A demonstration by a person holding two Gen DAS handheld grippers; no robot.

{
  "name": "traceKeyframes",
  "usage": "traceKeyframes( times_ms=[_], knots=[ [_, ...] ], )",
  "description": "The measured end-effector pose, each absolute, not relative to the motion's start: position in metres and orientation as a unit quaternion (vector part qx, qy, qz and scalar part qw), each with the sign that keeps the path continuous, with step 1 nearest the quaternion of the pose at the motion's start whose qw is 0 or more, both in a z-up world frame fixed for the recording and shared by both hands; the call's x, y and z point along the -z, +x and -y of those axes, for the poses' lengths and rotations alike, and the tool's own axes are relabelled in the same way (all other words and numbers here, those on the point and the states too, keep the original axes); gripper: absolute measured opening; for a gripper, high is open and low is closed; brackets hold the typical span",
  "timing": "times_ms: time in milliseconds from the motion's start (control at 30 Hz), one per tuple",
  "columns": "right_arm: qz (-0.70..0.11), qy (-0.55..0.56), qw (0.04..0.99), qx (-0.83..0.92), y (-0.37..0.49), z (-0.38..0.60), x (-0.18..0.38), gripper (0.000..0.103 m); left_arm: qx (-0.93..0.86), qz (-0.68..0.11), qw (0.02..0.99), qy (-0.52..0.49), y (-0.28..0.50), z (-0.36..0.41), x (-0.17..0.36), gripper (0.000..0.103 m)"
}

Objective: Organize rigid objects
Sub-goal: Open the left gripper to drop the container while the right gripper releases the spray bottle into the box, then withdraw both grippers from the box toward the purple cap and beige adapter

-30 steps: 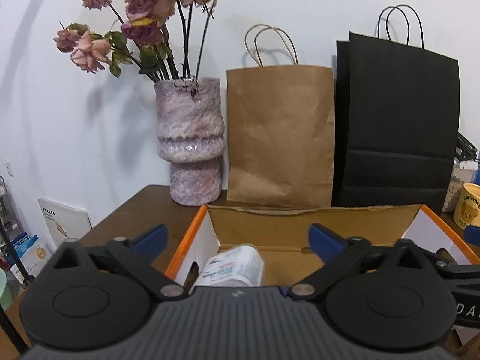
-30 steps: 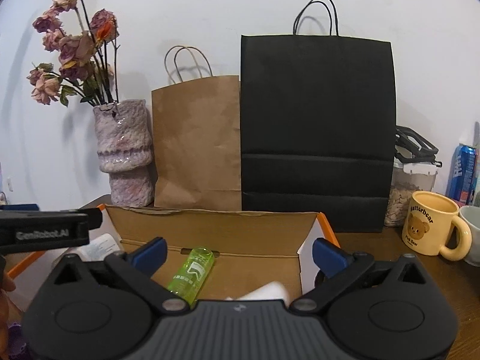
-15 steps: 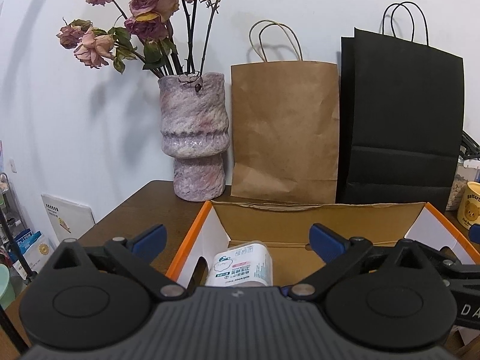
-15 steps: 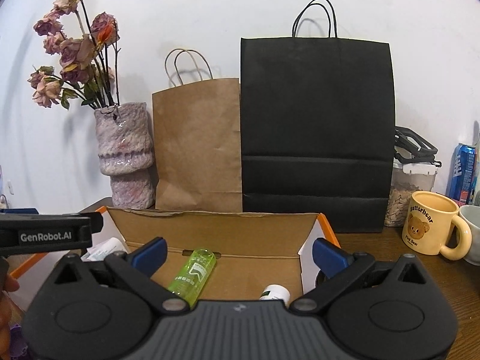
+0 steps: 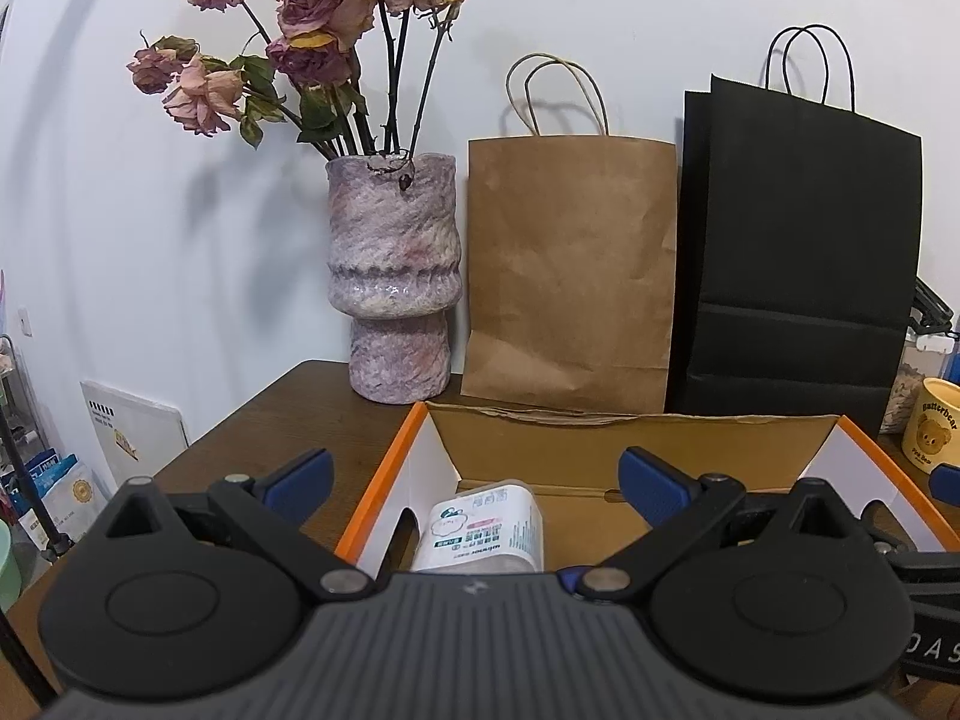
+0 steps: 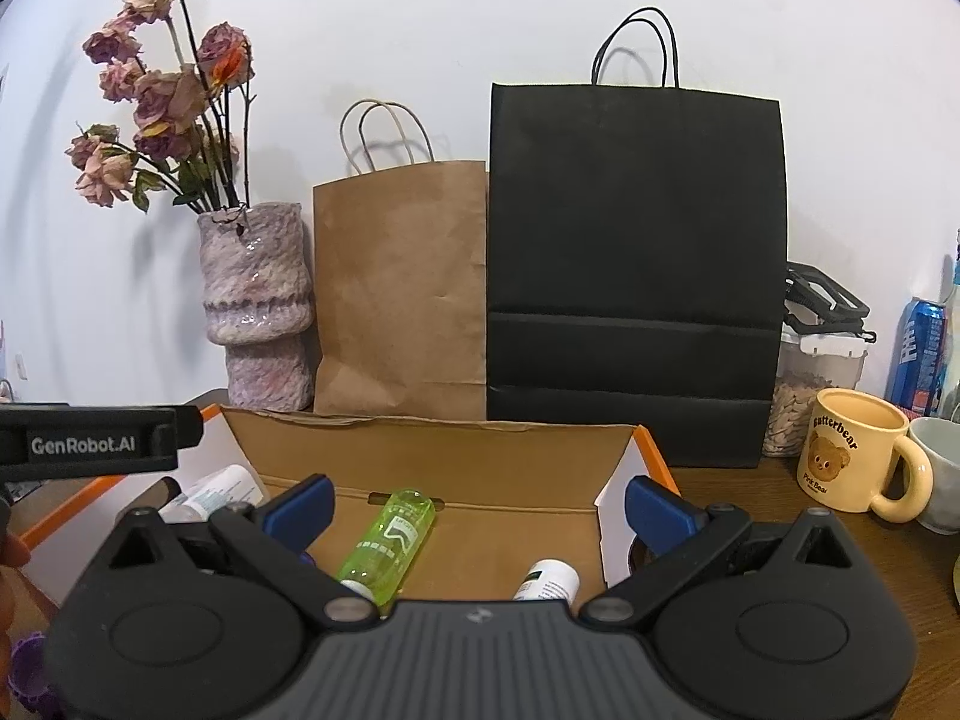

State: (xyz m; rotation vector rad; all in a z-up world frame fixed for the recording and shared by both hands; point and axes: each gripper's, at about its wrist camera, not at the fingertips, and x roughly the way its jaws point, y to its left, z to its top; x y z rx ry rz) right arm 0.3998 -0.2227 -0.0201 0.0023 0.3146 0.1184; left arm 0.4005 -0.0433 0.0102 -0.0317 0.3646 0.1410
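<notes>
An open cardboard box (image 5: 384, 483) with orange edges sits on the brown table. A white labelled bottle (image 5: 486, 531) lies at its left end, just below and beyond my left gripper (image 5: 474, 477), which is open and holds nothing. Through the right wrist camera the box (image 6: 420, 456) holds a green bottle (image 6: 390, 540), a small white bottle with a dark label (image 6: 549, 579) and the white labelled bottle (image 6: 213, 492) at the left. My right gripper (image 6: 478, 510) hangs open over the box, empty. The left gripper's body (image 6: 90, 444) shows at the left edge.
Behind the box stand a mottled vase of dried roses (image 5: 393, 288), a brown paper bag (image 5: 570, 276) and a black paper bag (image 6: 636, 276). To the right are a yellow bear mug (image 6: 852, 459), a jar (image 6: 822, 372), a blue can (image 6: 918, 354) and a white cup (image 6: 939, 474).
Both grippers have drawn back and up a little from the box. The white bottle has settled label-up at the left. The small white bottle has come to rest on the box floor.
</notes>
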Motion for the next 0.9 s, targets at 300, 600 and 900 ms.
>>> traceKeyframes(
  times_ms=[300, 600, 900],
  knots=[
    [-0.146, -0.008, 0.987, -0.064, 0.384, 0.219, 0.018, 0.103, -0.065, -0.173, 0.983, -0.022, 0.386, 0.037, -0.011, 0.103],
    [-0.141, -0.013, 0.988, -0.068, 0.361, 0.216, 0.017, 0.103, -0.065, -0.175, 0.982, -0.025, 0.369, 0.030, -0.008, 0.103],
    [-0.145, -0.018, 0.987, -0.066, 0.336, 0.210, 0.019, 0.103, -0.068, -0.179, 0.981, -0.028, 0.346, 0.022, -0.004, 0.103]
  ],
)
